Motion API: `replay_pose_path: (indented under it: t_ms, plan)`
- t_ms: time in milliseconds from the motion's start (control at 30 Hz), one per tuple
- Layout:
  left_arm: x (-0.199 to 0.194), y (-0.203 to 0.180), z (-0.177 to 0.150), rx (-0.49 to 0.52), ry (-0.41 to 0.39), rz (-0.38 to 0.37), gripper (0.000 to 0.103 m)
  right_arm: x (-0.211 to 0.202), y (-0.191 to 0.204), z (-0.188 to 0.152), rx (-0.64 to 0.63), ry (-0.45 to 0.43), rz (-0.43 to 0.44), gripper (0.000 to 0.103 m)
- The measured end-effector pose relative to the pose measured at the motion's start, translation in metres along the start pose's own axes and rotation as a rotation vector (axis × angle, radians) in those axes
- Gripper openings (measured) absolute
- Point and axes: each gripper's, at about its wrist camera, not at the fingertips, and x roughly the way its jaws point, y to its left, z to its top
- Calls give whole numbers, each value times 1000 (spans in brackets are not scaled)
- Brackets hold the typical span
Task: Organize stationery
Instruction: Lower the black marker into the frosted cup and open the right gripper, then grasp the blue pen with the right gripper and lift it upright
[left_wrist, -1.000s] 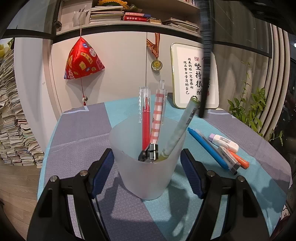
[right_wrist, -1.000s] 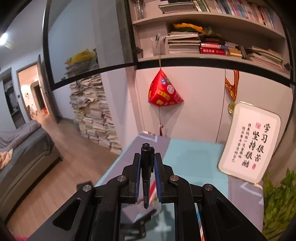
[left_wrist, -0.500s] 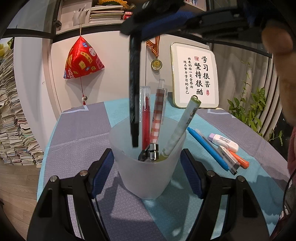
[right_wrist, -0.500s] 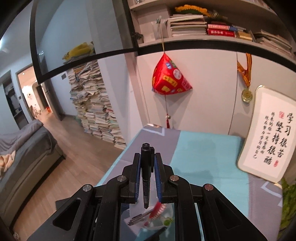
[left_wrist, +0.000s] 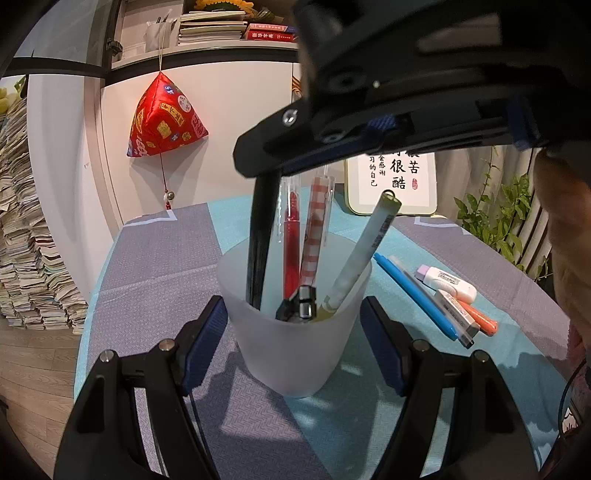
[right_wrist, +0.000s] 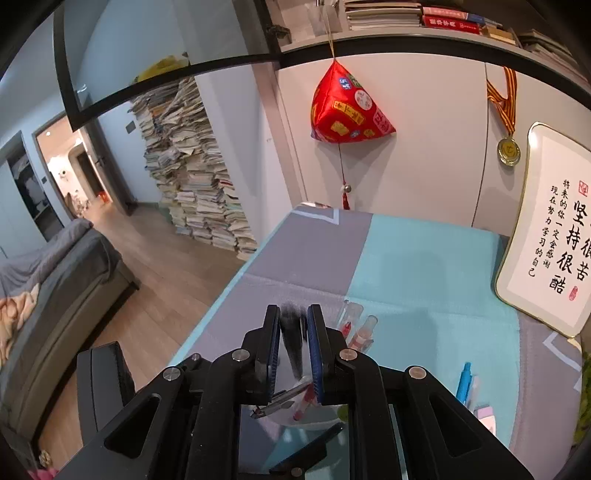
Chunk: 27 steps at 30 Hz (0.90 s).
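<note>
Starting at your left, the left tongs (left_wrist: 295, 328) pinch the frosted plastic cup (left_wrist: 295, 354) from both sides, steadying it upright on the desk (left_wrist: 166, 258) with its grey and teal cloth. You are in the middle of dropping another pen into that cup: the black pen (left_wrist: 260, 236) hangs nearly upright with its lower end already inside the rim at the cup's left side, and its upper end is pinched in the right tongs (right_wrist: 292, 345), which reach in from above. To my eye the next move calls for you to lower a touch further, spread the right tongs so the pen drops, then lift clear without catching the taller pens. Inside the cup, left to right, stand the black pen, a red pen (left_wrist: 291, 251), a red-checked pen (left_wrist: 314, 236) and a pale marker (left_wrist: 364, 251) leaning right, with a black binder clip (left_wrist: 299, 304) low down. Still waiting on the desk to the right are a blue pen (left_wrist: 413, 291), a grey pen (left_wrist: 439, 306), an orange marker (left_wrist: 480, 319) and a white correction tape (left_wrist: 448, 282).
</note>
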Motion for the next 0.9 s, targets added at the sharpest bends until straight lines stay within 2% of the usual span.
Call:
replay_pose_path:
  t_ms: [333,467,533,633,767,900]
  plan:
    - [1,0,0,1,1,1,74,-34,-16,0,41,-44,-30,15]
    - [0,0,1,1,2,2,74,-62,-36,-9,62,-71,-81,15]
    - [1,0,1,4,2,5,74,-74,-50,-16,83,-72,-133,15]
    - [1,0,1,6,3,6,74,-77,-75,-31,136,-19,-199,19]
    - [1,0,1,9,3,8,74,-53,-103,-64,186,128,-250,19]
    - [1,0,0,9,3,8,74,-24,-109,-92,212,222,-243,19]
